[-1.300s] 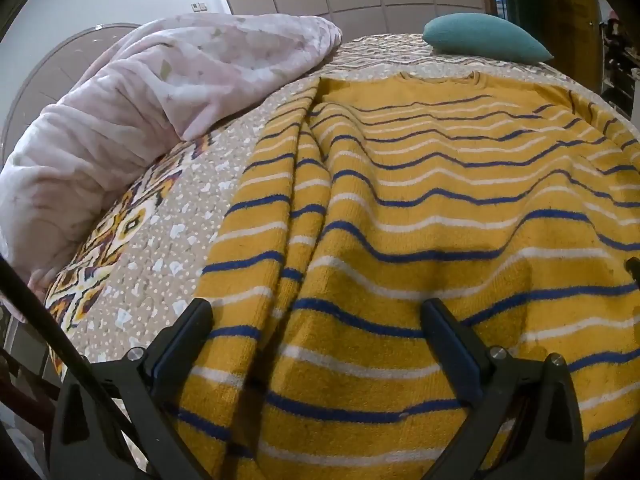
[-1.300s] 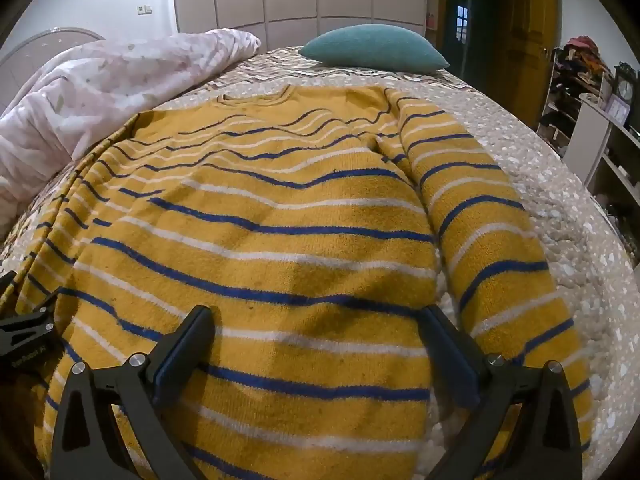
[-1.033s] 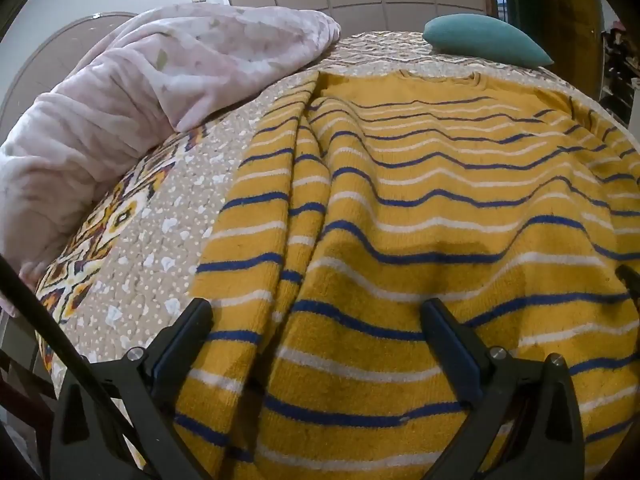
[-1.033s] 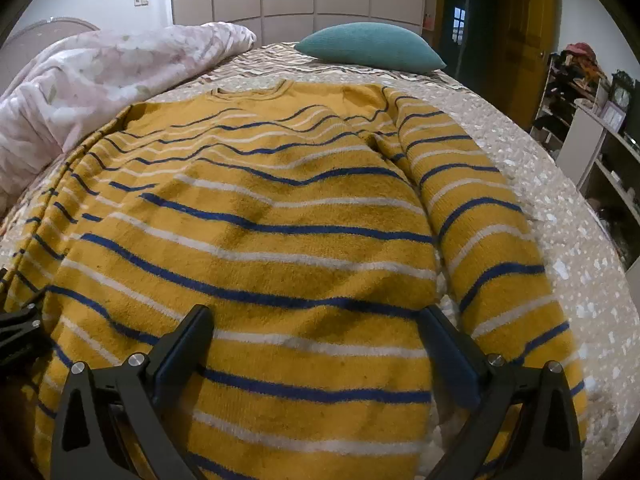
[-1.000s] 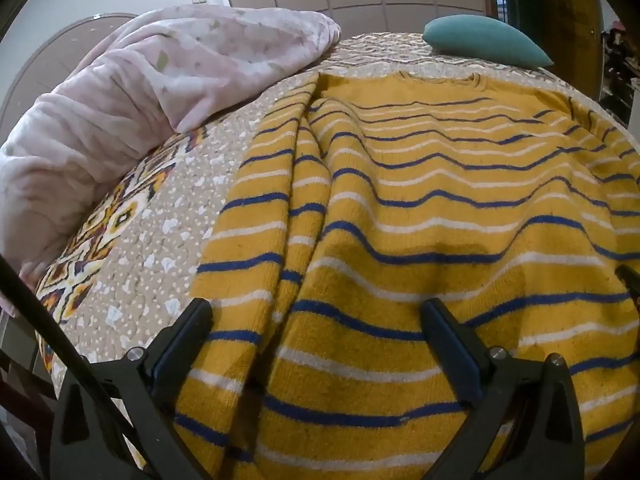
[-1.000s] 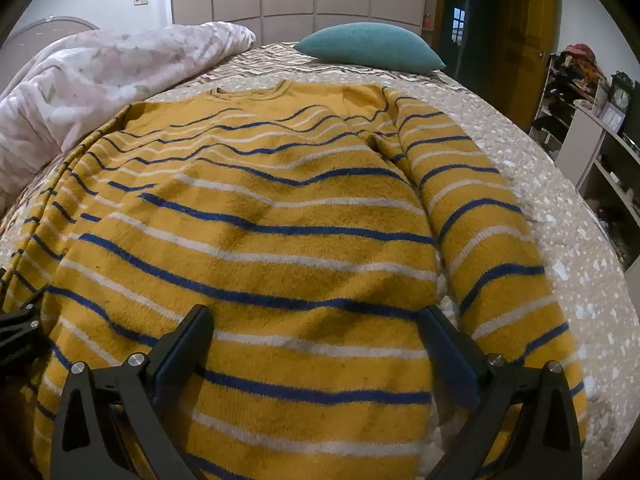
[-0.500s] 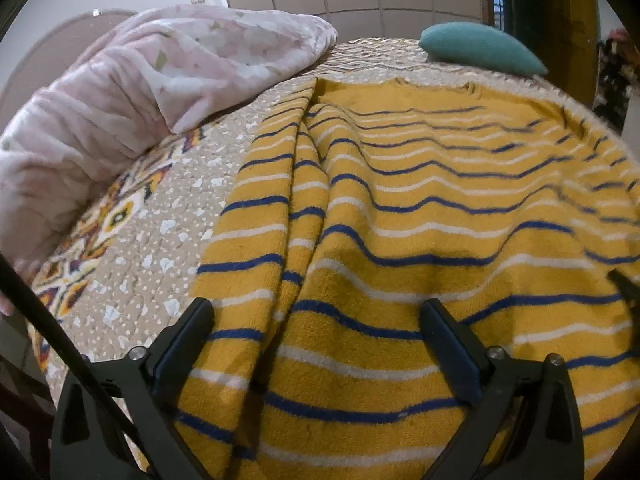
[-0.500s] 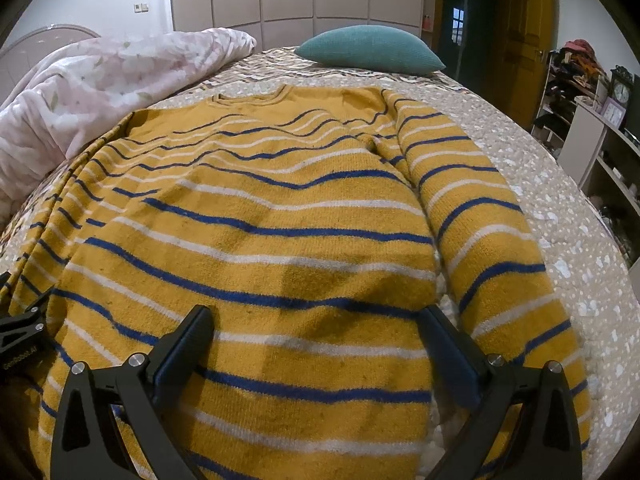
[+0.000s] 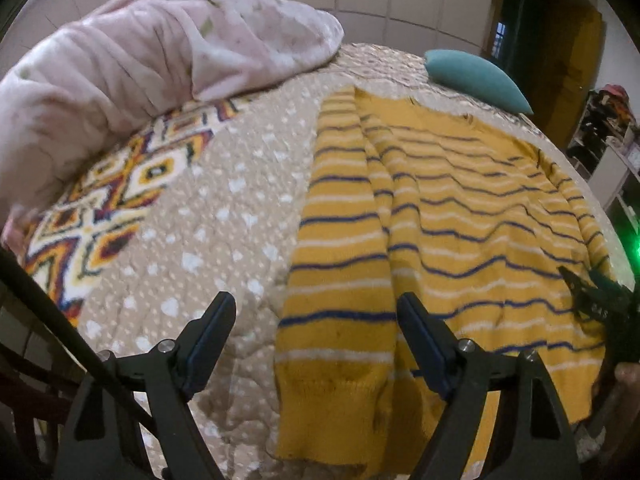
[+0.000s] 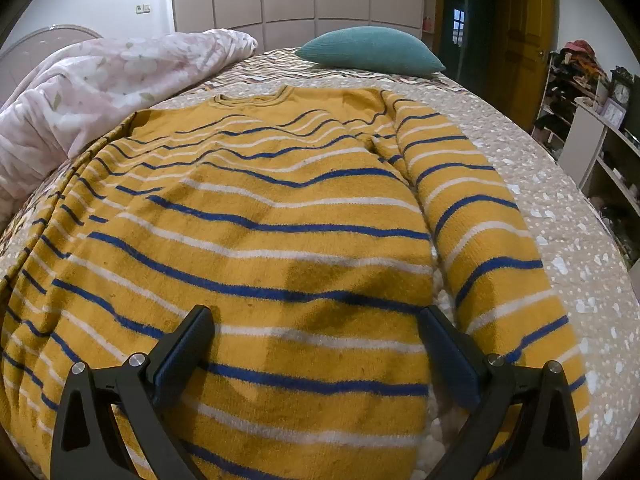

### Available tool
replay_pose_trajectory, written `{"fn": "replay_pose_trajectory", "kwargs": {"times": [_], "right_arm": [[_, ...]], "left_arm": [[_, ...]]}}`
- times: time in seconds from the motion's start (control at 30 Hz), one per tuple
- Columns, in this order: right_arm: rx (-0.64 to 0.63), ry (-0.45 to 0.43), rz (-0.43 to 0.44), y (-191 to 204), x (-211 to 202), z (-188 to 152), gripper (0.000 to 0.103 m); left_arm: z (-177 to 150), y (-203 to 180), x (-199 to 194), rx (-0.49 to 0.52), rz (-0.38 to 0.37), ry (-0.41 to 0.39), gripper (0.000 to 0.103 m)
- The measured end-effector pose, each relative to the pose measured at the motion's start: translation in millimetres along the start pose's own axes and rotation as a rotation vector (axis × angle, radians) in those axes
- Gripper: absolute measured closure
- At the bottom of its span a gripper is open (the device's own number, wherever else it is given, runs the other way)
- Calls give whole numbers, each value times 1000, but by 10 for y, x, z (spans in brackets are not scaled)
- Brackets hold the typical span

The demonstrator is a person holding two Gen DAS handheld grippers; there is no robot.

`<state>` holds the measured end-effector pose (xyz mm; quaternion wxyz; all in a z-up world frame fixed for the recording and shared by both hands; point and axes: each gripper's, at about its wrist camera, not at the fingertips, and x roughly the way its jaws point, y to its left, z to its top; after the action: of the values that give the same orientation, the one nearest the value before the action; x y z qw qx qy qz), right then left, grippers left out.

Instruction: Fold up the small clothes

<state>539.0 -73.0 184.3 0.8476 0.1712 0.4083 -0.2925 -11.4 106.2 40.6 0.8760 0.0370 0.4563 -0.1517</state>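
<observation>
A yellow sweater (image 10: pixel 280 208) with blue and white stripes lies flat on the bed, collar at the far end and sleeves along its sides. In the left wrist view the same sweater (image 9: pixel 460 232) shows its left sleeve cuff (image 9: pixel 332 384) near the bed's front edge. My left gripper (image 9: pixel 316 320) hovers over that cuff, its jaws closing, the pads clear of the knit. My right gripper (image 10: pixel 316 340) stands open just above the sweater's hem, nothing pinched. Its dark tip shows as the right gripper (image 9: pixel 600 304) at the left view's right edge.
A pink floral duvet (image 9: pixel 140 72) is heaped along the left of the bed. A teal pillow (image 10: pixel 372 50) lies at the far end. The patterned beige bedspread (image 9: pixel 200 208) is bare left of the sweater. Shelves (image 10: pixel 592 136) and a wooden door stand at right.
My left gripper has swung left and a little up, from over the sweater's body to over the left sleeve cuff, and its jaws have narrowed. The right gripper has stayed put.
</observation>
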Motion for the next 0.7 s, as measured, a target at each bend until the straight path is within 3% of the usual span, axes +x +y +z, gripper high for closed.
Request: {"fn": "replay_pose_trajectory", "kwargs": {"times": [0.2, 0.57, 0.7], "right_arm": [[2, 4, 1, -2, -3, -7, 0], [10, 5, -1, -13, -24, -16, 0], [13, 5, -2, -17, -25, -18, 0]], "left_arm": [[-93, -76, 142, -1, 17, 22, 26], [-233, -288, 218, 81, 180, -32, 25], [-249, -293, 226, 77, 196, -45, 24]]}}
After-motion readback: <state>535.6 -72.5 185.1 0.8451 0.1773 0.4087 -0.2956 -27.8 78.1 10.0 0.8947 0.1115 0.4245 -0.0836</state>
